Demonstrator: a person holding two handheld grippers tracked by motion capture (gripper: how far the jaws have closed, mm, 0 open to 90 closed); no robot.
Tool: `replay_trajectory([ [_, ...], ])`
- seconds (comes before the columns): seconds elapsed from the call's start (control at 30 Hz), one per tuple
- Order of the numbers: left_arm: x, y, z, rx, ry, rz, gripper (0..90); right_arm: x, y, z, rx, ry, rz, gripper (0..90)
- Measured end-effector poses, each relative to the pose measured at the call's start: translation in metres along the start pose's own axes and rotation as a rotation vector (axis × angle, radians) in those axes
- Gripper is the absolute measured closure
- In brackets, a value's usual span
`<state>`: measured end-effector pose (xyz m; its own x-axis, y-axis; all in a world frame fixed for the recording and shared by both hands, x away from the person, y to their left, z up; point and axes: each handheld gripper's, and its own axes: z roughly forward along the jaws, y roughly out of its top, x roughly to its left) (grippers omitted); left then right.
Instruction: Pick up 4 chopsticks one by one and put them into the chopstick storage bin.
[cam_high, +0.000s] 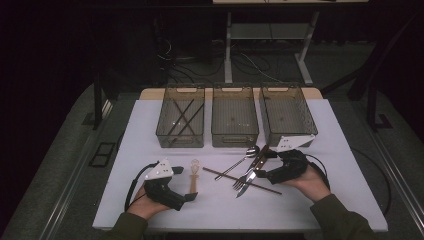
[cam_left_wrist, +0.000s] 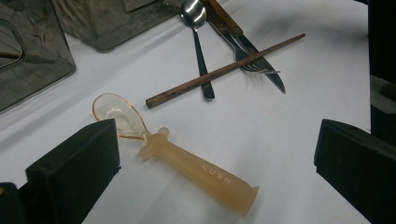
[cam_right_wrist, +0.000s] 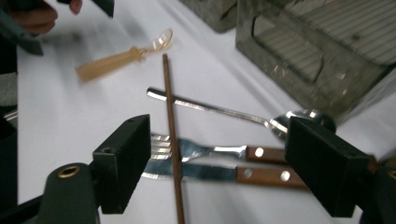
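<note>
White-covered bench (cam_high: 320, 150), three smoky translucent bins in a row along the far side: left bin (cam_high: 180, 116) holds dark chopsticks lying crossed, middle bin (cam_high: 234, 115) and right bin (cam_high: 286, 114) show nothing I can make out. Left gripper (cam_high: 191, 196) held low at the near left of the bench, fingers apart and holding nothing; in the left gripper view the two black fingers (cam_left_wrist: 74, 172) stand wide on either side of the amber plastic spoon (cam_left_wrist: 187, 163), which lies flat on the bench between them, bowl toward the bins, thick handle marked "LUSN" pointing back at the camera. No contact between fingers and spoon visible. Right gripper (cam_high: 254, 174) sits right of centre, near the right bin, fingers likewise apart and empty. In the right gripper view its fingers (cam_right_wrist: 123, 168) bracket a small pile of cutlery: a fork (cam_right_wrist: 205, 150) and a knife (cam_right_wrist: 215, 172), both wood-handled with rivets, side by side; a metal spoon (cam_right_wrist: 224, 114) just beyond them, bowl toward the bin; a single dark wooden chopstick (cam_right_wrist: 170, 135) lying across all three. Whether the fingers touch the cutlery cannot be told. Amber spoon and cutlery pile lie apart, the chopstick's end reaching toward the spoon.
</note>
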<state>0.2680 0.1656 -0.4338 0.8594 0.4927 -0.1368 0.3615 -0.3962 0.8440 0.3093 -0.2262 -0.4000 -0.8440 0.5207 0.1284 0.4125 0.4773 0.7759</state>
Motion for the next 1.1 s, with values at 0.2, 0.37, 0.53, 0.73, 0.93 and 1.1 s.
replay_trajectory([
  [0.2,0.000,0.000,0.000,-0.001,-0.002,0.002,0.0,0.005,-0.015,-0.003,0.032,0.009,-0.006,34.7],
  [0.37,0.000,0.000,0.000,-0.001,-0.004,-0.001,0.0,0.007,-0.026,-0.005,0.062,0.015,-0.012,44.0],
  [0.53,0.000,0.000,0.000,0.003,-0.005,0.005,0.0,0.008,-0.036,-0.003,0.095,0.019,-0.016,52.2],
  [0.73,-0.001,0.000,0.001,0.006,-0.010,0.008,0.0,0.010,-0.039,0.007,0.145,0.022,-0.040,60.8],
  [0.93,-0.001,0.000,0.002,0.012,-0.013,0.006,0.0,0.012,-0.040,0.012,0.176,0.036,-0.051,67.7],
  [1.1,-0.001,0.000,0.002,0.013,-0.013,0.006,0.0,0.013,-0.041,0.016,0.195,0.053,-0.059,71.8],
])
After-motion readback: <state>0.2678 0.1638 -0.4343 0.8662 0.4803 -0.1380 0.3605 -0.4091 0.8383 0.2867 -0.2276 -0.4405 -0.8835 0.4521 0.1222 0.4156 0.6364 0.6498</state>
